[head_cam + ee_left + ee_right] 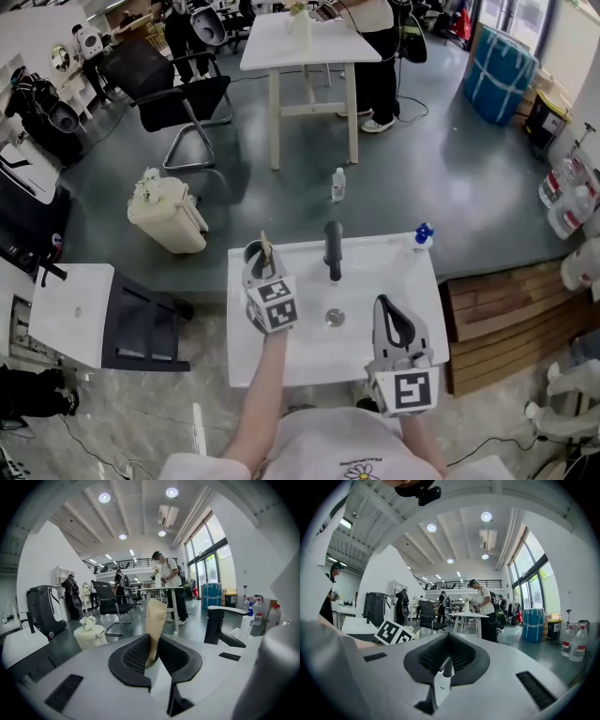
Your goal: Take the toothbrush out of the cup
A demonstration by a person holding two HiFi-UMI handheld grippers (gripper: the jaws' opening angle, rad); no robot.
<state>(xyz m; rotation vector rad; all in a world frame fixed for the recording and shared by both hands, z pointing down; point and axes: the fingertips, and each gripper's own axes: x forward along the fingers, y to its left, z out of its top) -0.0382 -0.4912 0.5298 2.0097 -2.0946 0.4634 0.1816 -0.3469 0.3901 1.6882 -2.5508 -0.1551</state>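
A toothbrush in a brown paper sleeve [155,616] stands upright between my left gripper's [153,656] black pads, which press on its lower part. In the head view that left gripper [258,255] hangs over the back left corner of the white sink [281,352], and the sleeve's tip [266,246] pokes up past the jaws. The cup is hidden beneath the gripper. My right gripper [392,314] is over the sink's front right, pointing level, and its jaws [447,651] meet with nothing between them.
A black faucet [333,248] rises at the sink's back middle, above the drain [335,318]. A blue-capped bottle [423,234] stands at the back right corner. On the floor beyond are a water bottle [338,184], a cream bin [169,214] and a white table [305,42].
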